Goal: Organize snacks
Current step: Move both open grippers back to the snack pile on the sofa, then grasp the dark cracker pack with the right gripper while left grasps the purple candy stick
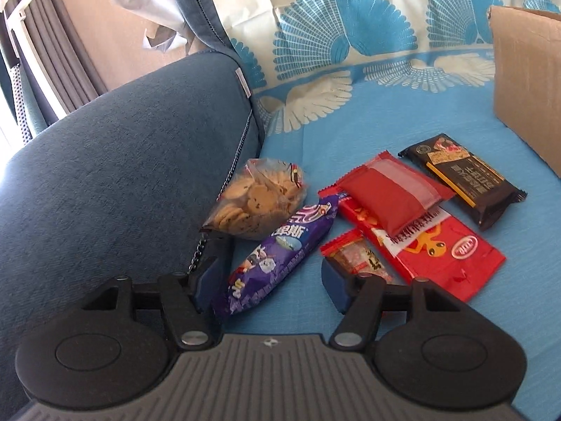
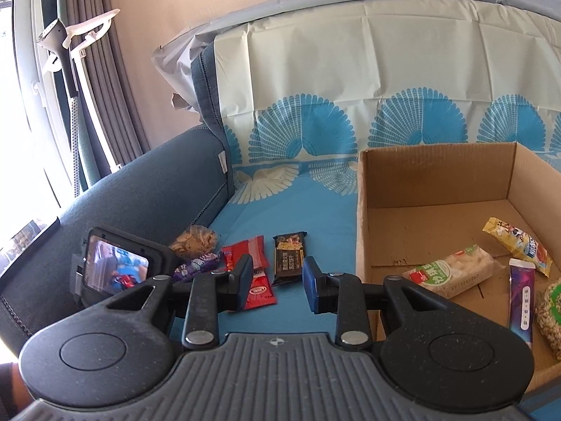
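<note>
Loose snacks lie on the blue sofa cover: a clear bag of cookies (image 1: 259, 196), a purple packet (image 1: 280, 256), a red pouch (image 1: 389, 196) on top of a flat red packet (image 1: 438, 256), a small red packet (image 1: 354, 256) and a dark brown bar (image 1: 463, 182). My left gripper (image 1: 271, 282) is open low over them. The purple packet's near end lies between its fingers, close to the left pad (image 1: 205, 280). My right gripper (image 2: 278, 286) is open and holds nothing, just left of the cardboard box (image 2: 434, 175).
The box holds a white-green packet (image 2: 452, 273), a yellow packet (image 2: 519, 245), a purple stick (image 2: 522, 301) and a green-labelled bag (image 2: 554, 315). A blue sofa armrest (image 1: 122, 158) rises at the left. Curtains (image 2: 94, 70) hang beyond it.
</note>
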The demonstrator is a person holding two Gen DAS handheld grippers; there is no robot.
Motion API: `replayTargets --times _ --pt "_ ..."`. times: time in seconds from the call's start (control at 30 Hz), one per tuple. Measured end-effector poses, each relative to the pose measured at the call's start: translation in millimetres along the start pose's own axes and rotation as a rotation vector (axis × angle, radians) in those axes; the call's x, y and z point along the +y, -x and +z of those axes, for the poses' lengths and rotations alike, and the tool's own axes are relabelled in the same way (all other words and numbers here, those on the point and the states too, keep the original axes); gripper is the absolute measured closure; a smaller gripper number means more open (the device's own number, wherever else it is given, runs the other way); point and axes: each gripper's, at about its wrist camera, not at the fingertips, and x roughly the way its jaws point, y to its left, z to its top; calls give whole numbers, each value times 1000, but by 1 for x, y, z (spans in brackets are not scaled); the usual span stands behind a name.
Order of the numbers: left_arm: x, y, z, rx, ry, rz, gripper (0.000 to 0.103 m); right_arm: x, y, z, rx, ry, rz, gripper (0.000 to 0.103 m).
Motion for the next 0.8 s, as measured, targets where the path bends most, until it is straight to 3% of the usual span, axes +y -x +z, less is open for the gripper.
replayTargets --times 0.13,0.23,0.33,0.47,0.6,0.7,0.8 --pt "3 -2 0 0 21 -16 39 4 -2 7 0 16 20 70" --pt "10 -7 0 27 65 -21 70 7 -8 20 36 26 38 70" --pt "18 -9 -1 37 108 -44 80 10 -19 40 56 7 21 70" --pt "25 -5 0 23 158 -86 86 24 -49 67 57 12 -16 68" --pt "37 5 -2 -1 249 -167 89 32 -102 82 113 3 -73 67" --pt "48 8 -5 2 329 -231 90 27 -151 80 190 -14 -139 65" --pt "50 10 -4 -2 358 -267 89 16 -200 62 323 -35 -212 59"
